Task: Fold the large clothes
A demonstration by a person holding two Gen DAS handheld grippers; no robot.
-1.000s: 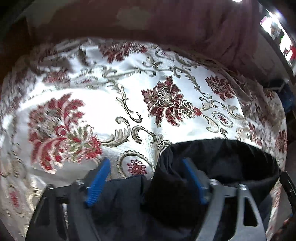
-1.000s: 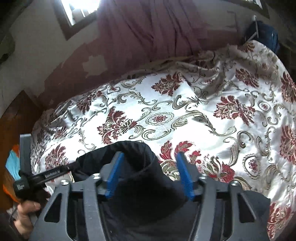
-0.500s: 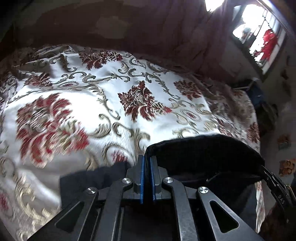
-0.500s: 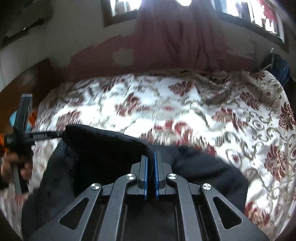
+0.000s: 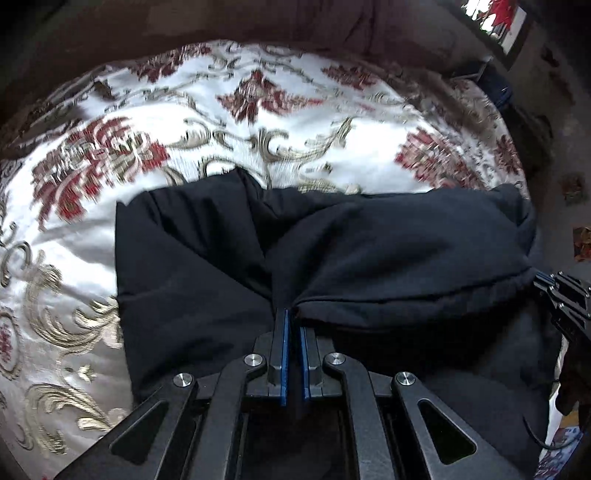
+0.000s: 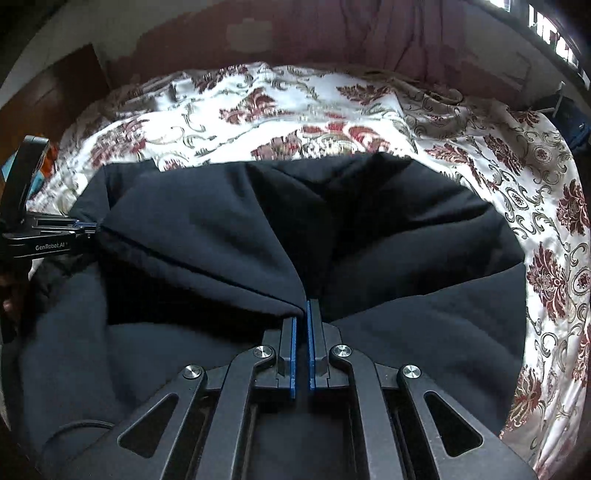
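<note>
black cloth fills the lower half of both wrist views — a large dark garment [image 5: 369, 243] lying bunched on a bedspread [image 5: 221, 122] of shiny white fabric with red flowers and gold scrolls. the bedspread is blurred in both views.

the left gripper [image 5: 292, 317] has its blue pads pressed together on a pinch of the garment's edge; a seamed hem runs from that pinch off to the right, to where the right gripper [image 5: 543, 282] shows at the frame's edge, its tips against the same hem. left of the pinch the garment spreads flat in a squarish panel over the bedspread.

in the right wrist view the right gripper [image 6: 303, 310] is likewise clamped on a fold of the garment [image 6: 369, 229], the fabric drawn up into a ridge between the pads. the hem runs left from there to the left gripper [image 6: 86, 224], seen side-on at the frame's left edge, also nipping the cloth. the stretch of hem between the two tools looks fairly taut; below it the garment sags in soft heaps.

behind the bed hangs a dull pink curtain [image 6: 399, 33], with a bright window [image 6: 554, 18] at upper right.
</note>
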